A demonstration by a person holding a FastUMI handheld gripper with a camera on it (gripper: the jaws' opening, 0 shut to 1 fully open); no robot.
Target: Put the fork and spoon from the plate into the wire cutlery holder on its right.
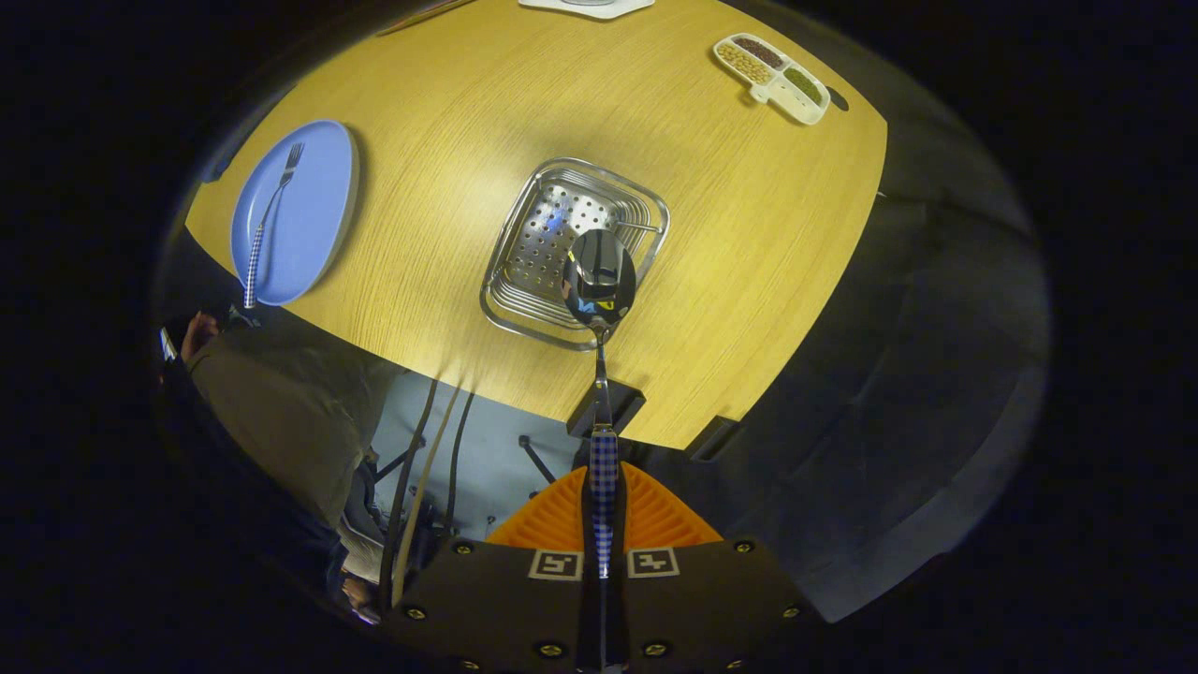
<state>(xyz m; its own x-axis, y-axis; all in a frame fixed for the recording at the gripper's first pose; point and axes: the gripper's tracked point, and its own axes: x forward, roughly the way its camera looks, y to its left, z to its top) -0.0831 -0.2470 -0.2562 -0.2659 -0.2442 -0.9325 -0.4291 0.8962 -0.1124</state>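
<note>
Nearest the camera, the gripper [604, 524] has its jaws clamped on the checked handle of the spoon [600, 277], which juts straight ahead so that its shiny bowl hangs over the near part of the wire cutlery holder [524, 300].

Beneath everything lies the wooden tabletop [730, 243], the largest thing in view. On it, well to the left of the holder, sits the blue plate [314, 225]. The holder comes next in size: a steel wire basket with a perforated floor, seen from above, and nothing can be made out inside it. The fork [270, 225] lies lengthwise on the plate, tines away from the camera, its checked handle reaching past the plate's near rim. Far beyond the holder a small divided dish [773, 82] holds beans or grains. By the table's near edge, below the plate, part of a person's sleeve [281, 412] shows.

The step in hand appears to be delivering the spoon; the fork's turn is not yet begun. The next move likely calls for lowering the spoon until its bowl is inside the holder's wire rim, then opening the jaws. The gripper would then go to the plate for the fork.
</note>
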